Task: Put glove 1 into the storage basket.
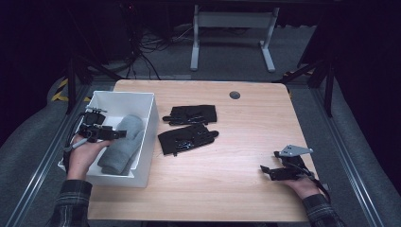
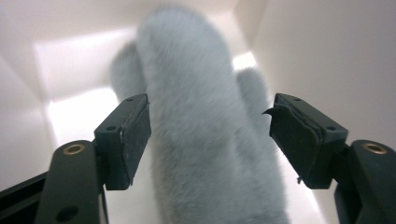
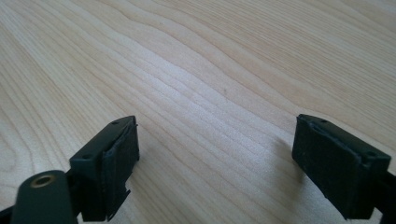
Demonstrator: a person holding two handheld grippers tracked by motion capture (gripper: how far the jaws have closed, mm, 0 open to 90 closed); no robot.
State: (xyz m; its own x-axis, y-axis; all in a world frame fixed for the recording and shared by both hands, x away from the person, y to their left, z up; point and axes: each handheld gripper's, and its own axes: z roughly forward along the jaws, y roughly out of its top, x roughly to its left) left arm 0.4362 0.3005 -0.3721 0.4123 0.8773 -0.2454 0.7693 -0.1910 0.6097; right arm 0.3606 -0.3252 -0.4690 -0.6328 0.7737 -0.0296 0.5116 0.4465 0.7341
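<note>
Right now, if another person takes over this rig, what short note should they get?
Left gripper: open, inside the white bin, jaws on either side of the grey mitten but not closed on it.
Right gripper: open, holding nothing, low over the bare wooden table near its right front corner.
Things: grey mitten lies in the bin; two black gloves lie on the table beside the bin, one behind the other.
Done: grey mitten is in the bin.
Left: probably the black gloves go into the bin next; neither is touched yet.
</note>
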